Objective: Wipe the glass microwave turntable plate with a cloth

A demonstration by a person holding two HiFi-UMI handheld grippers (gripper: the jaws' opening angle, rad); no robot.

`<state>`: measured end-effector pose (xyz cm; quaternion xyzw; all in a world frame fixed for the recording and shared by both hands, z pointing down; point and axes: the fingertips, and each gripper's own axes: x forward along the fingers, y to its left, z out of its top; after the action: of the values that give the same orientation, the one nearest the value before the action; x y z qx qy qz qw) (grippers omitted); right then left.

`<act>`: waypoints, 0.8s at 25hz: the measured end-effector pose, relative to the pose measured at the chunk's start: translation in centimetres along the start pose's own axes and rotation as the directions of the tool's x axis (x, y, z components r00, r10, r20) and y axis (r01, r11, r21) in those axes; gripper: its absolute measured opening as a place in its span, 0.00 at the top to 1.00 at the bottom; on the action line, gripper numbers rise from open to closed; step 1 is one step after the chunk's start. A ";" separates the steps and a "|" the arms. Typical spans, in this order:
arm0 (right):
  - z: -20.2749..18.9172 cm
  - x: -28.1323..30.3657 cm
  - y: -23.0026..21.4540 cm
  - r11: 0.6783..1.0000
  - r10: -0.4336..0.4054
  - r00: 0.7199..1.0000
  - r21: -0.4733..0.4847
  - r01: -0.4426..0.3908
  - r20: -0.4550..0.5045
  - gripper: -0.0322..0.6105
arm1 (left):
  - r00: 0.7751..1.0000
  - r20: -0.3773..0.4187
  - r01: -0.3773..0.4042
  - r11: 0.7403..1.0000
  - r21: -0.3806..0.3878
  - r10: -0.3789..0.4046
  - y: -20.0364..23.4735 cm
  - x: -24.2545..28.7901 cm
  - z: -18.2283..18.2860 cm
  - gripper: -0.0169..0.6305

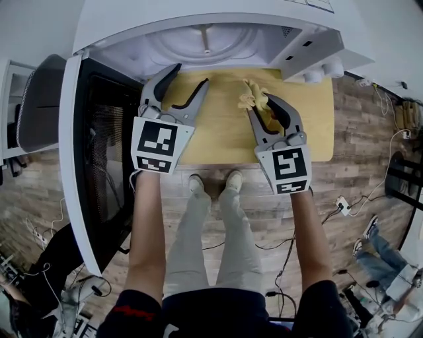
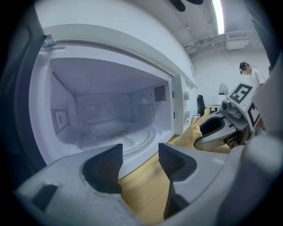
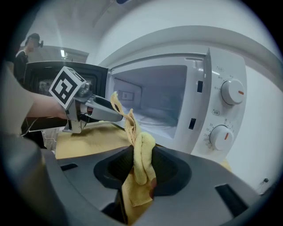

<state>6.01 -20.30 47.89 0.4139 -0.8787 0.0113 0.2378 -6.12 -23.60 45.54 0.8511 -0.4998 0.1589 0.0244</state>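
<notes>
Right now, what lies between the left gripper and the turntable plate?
In the left gripper view, only wooden table and the microwave sill separate the open, empty left gripper from the turntable plate.

Lighting was bright and even, supplied from overhead. In the left gripper view a ceiling strip light (image 2: 216, 15) was blown out to plain white. The microwave cavity (image 2: 110, 110) read hazy and bluish, with low contrast and soft detail. The left gripper (image 2: 140, 152), close to the lens, was out of focus. Both gripper views showed heavy fisheye bending and dark vignetting at the corners. In the right gripper view the cloth (image 3: 139, 154) was reasonably sharp. In the head view the microwave top (image 1: 198, 20) was near overexposed, the open door (image 1: 99, 152) dark, and shadows on the tabletop (image 1: 225, 132) were faint; straight lines curved towards the edges.
</notes>
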 end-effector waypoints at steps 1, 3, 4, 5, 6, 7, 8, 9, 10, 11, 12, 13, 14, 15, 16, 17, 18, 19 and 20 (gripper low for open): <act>0.0 0.1 -0.1 1.000 0.001 1.000 -0.004 -0.001 0.003 0.75 | 1.000 0.005 0.002 1.000 0.013 -0.002 0.1 0.3 0.3 0.57; 0.0 0.4 -0.2 1.000 0.006 1.000 -0.004 -0.006 0.009 0.75 | 1.000 0.005 0.006 0.999 0.049 -0.007 0.1 0.9 0.5 0.52; 0.0 0.6 -0.3 1.000 0.008 1.000 0.000 -0.008 0.013 0.75 | 1.000 0.004 0.006 0.998 0.067 -0.007 0.1 1.1 0.5 0.50; 0.0 0.7 -0.4 1.000 0.007 1.000 0.007 -0.008 0.018 0.75 | 1.000 0.003 0.006 0.997 0.080 -0.006 0.2 1.4 0.5 0.48; 0.1 0.8 -0.6 1.000 0.004 1.000 0.012 -0.004 0.024 0.75 | 1.000 0.004 0.004 0.996 0.086 -0.004 0.3 1.6 0.5 0.46; 0.2 0.9 -0.7 1.000 0.000 1.000 0.015 0.000 0.030 0.75 | 1.000 0.006 0.000 0.996 0.090 -0.001 0.4 1.8 0.6 0.44; 0.3 1.0 -0.8 1.000 -0.004 0.999 0.016 0.003 0.037 0.75 | 1.000 0.007 -0.005 0.996 0.094 0.004 0.5 2.0 0.6 0.43; 0.3 1.0 -0.8 1.000 -0.005 0.999 0.013 0.005 0.042 0.75 | 1.000 0.008 -0.011 0.995 0.100 0.010 0.6 2.1 0.6 0.43; 0.4 1.1 -0.8 1.000 -0.006 0.999 0.008 0.006 0.047 0.75 | 1.000 0.008 -0.016 0.994 0.108 0.015 0.6 2.2 0.5 0.42; 0.5 1.1 -0.9 1.000 -0.007 0.999 0.002 0.007 0.052 0.75 | 1.000 0.008 -0.020 0.993 0.118 0.019 0.6 2.3 0.5 0.42; 0.7 1.2 -1.0 1.000 -0.007 0.998 -0.002 0.008 0.057 0.75 | 1.000 0.006 -0.022 0.992 0.127 0.022 0.6 2.5 0.4 0.42; 0.9 1.4 -1.1 1.000 -0.008 0.998 -0.004 0.009 0.064 0.75 | 1.000 0.004 -0.025 0.991 0.135 0.024 0.6 2.6 0.4 0.42; 1.1 1.5 -1.2 1.000 -0.009 0.997 -0.002 0.009 0.071 0.75 | 1.000 0.003 -0.027 0.990 0.138 0.027 0.7 2.7 0.3 0.42; 1.2 1.6 -1.3 1.000 -0.010 0.997 0.002 0.010 0.079 0.75 | 1.000 0.002 -0.029 0.990 0.139 0.029 0.7 2.8 0.1 0.42; 1.4 1.7 -1.4 1.000 -0.010 0.996 0.007 0.010 0.085 0.75 | 0.999 0.003 -0.032 0.990 0.139 0.032 0.7 2.8 0.0 0.42; 1.5 1.8 -1.4 1.000 -0.010 0.996 0.011 0.009 0.091 0.75 | 0.999 0.003 -0.035 0.990 0.138 0.035 0.7 2.9 -0.2 0.42; 1.6 1.9 -1.5 1.000 -0.008 0.995 0.012 0.007 0.096 0.75 | 0.999 0.004 -0.039 0.990 0.138 0.039 0.7 2.9 -0.3 0.42; 1.7 2.0 -1.6 1.000 -0.006 0.995 0.010 0.005 0.100 0.75 | 0.999 0.005 -0.044 0.989 0.139 0.044 0.7 3.0 -0.5 0.42; 1.7 2.1 -1.7 1.000 -0.005 0.995 0.007 0.004 0.104 0.75 | 0.999 0.006 -0.048 0.989 0.142 0.048 0.7 3.1 -0.7 0.42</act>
<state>5.37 -23.32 46.96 0.4167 -0.8888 -0.0079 0.1904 -5.53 -26.40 47.02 0.8385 -0.5076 0.1937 -0.0409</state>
